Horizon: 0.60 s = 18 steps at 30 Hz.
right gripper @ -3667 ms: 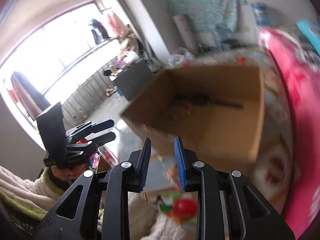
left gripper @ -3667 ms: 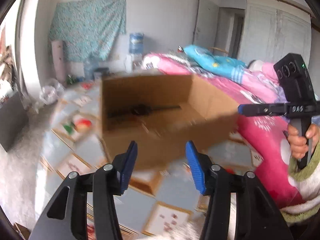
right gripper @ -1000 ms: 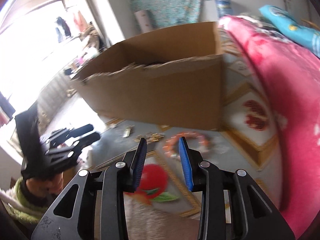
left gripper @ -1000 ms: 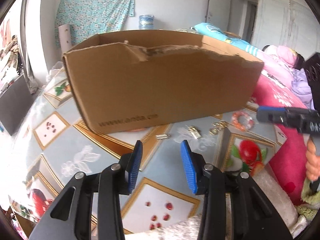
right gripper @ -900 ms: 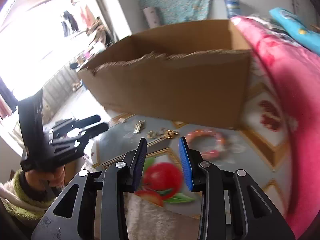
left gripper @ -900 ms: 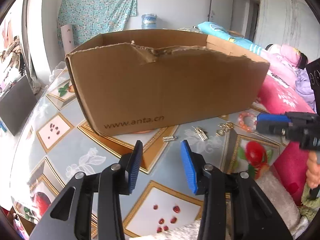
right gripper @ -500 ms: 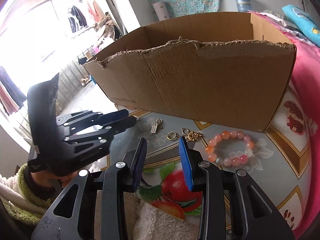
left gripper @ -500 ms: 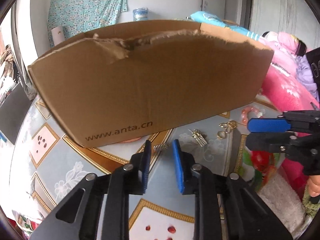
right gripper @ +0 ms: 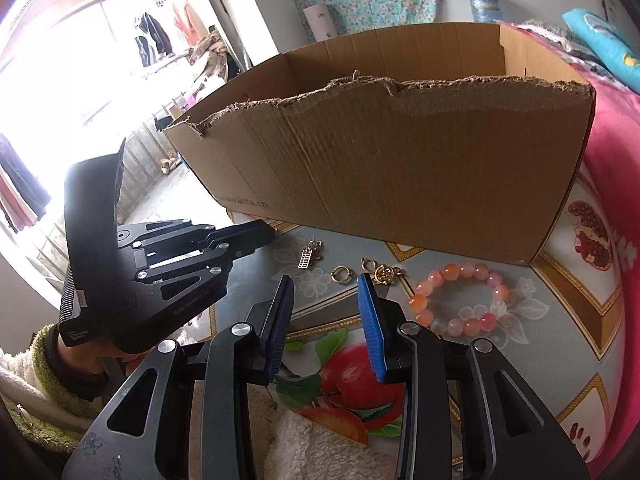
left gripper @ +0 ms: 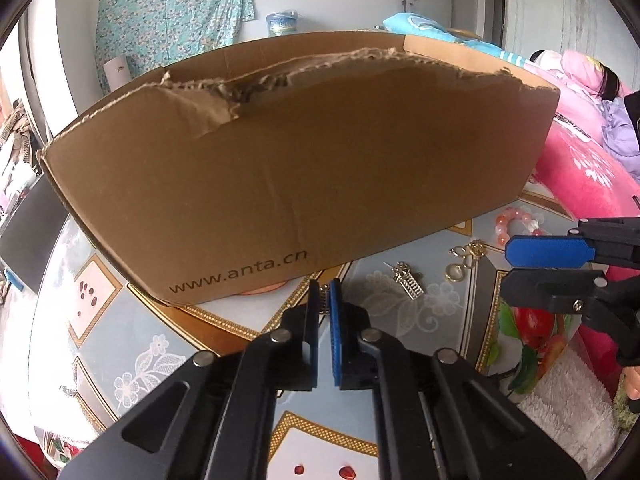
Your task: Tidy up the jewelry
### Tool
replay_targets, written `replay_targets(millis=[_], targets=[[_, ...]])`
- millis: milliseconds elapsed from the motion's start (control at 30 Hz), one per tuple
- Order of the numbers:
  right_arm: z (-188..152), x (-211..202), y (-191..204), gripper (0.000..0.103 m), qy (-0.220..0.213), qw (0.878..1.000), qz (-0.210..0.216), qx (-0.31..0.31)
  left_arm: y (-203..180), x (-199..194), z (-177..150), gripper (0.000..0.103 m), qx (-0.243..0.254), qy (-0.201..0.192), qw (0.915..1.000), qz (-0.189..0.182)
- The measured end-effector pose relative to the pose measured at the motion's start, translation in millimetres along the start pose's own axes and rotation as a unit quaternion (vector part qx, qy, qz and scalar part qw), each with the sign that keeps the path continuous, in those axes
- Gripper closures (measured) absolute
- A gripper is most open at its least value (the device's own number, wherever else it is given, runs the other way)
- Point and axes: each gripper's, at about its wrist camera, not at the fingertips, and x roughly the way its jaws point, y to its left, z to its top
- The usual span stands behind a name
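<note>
A big brown cardboard box (left gripper: 304, 168) with a torn top edge stands on the surface (left gripper: 132, 332), which has a shiny cloth with fruit pictures and gold borders; the box has web address letters printed low on its near side.

The jewelry lies on the surface just in front of the box; there is a bracelet of round pink and orange beads (right gripper: 460, 300), a small gold ring (right gripper: 341, 275), a gold charm with a clasp (right gripper: 382, 272), and a small silver ladder-shaped charm (right gripper: 307, 257); the pieces lie near each other in a row but apart.

The left gripper (left gripper: 325, 300) points down at the surface close to the bottom edge of the box; its jaws have just been closing and are now pressed nearly together; a tiny spring-like piece lay there before, but I cannot tell if it is pinched between them now.

The right gripper (right gripper: 326, 312) hangs above the surface near the gold ring and the gold charm; its jaws stand partly apart with nothing between them.

A hand in a fluffy green and white sleeve (right gripper: 36, 380) holds the left gripper; a pink blanket (left gripper: 580, 168) lies on a bed beside the surface.
</note>
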Motion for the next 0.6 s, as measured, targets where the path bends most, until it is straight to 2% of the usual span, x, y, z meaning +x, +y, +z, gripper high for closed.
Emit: replay_targets(millis=[367,600], targets=[[-1.9,-3.4,3.5,0.070,-0.004,1.000,-0.006,-0.002,2.5,-11.7,-11.6,0.099,-0.014,0.000,0.9997,-0.019],[10.3,14.8,14.6,0.070,0.005,1.000,-0.010,-0.026,12.3,-22.7,-17.5,0.099,-0.037,-0.012,0.9990,-0.019]])
